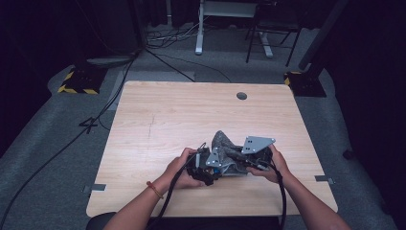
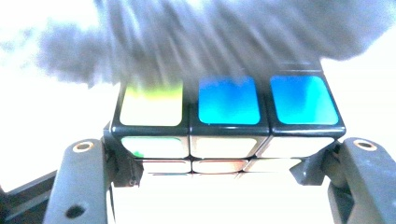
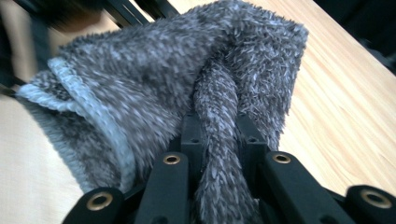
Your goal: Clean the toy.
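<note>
While your left gripper [image 2: 224, 163] clamps the cube [image 2: 227, 123] steady near the desk's [image 1: 158, 120] front edge, your right gripper [image 3: 219, 154] pinches the cloth [image 3: 154, 79], likely for wiping.

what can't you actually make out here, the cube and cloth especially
- Puzzle cube, left gripper view: its far part lies under the blurred grey cloth; glare washes out the near stickers' colours.
- Cube, high view: hidden among the hands, left gripper and cloth.
- Cloth, right gripper view: the fold pinched in the right gripper runs off the bottom edge.
- Right gripper, high view: jaw tips buried in cloth.
</note>
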A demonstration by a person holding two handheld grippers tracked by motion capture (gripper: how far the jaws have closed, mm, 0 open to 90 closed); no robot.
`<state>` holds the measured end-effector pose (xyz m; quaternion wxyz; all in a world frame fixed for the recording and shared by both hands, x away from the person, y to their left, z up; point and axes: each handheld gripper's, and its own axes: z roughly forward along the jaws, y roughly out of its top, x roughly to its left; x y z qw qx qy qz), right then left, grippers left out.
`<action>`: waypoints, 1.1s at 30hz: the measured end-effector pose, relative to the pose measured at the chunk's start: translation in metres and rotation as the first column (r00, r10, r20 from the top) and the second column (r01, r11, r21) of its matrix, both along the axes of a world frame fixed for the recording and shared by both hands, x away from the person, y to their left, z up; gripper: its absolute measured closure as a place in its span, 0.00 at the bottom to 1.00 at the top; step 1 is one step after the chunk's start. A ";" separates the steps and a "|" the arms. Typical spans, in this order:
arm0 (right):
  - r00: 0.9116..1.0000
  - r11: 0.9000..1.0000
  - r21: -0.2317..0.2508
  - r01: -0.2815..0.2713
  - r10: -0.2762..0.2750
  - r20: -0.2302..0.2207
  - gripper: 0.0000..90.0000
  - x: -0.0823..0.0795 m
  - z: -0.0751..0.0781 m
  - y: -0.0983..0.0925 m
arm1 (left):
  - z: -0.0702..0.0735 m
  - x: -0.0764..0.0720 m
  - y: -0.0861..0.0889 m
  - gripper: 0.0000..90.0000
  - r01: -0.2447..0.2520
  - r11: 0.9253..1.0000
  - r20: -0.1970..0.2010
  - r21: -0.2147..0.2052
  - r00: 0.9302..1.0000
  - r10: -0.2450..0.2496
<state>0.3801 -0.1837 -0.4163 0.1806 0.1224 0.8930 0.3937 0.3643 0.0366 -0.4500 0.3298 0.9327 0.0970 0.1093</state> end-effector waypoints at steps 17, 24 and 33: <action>0.987 0.991 0.124 -0.040 0.058 -0.147 0.86 0.009 -0.014 -0.008 | 0.009 0.003 0.010 0.37 -0.034 0.994 0.010 -0.100 0.999 0.035; 0.995 0.990 0.139 -0.039 0.051 -0.085 0.86 0.000 -0.006 -0.004 | 0.007 0.005 0.008 0.37 -0.036 0.995 0.004 -0.092 0.999 0.037; 0.995 0.984 0.157 -0.081 0.090 -0.051 0.86 -0.010 0.002 0.002 | 0.002 0.005 0.002 0.37 -0.024 0.998 0.016 -0.059 1.000 0.025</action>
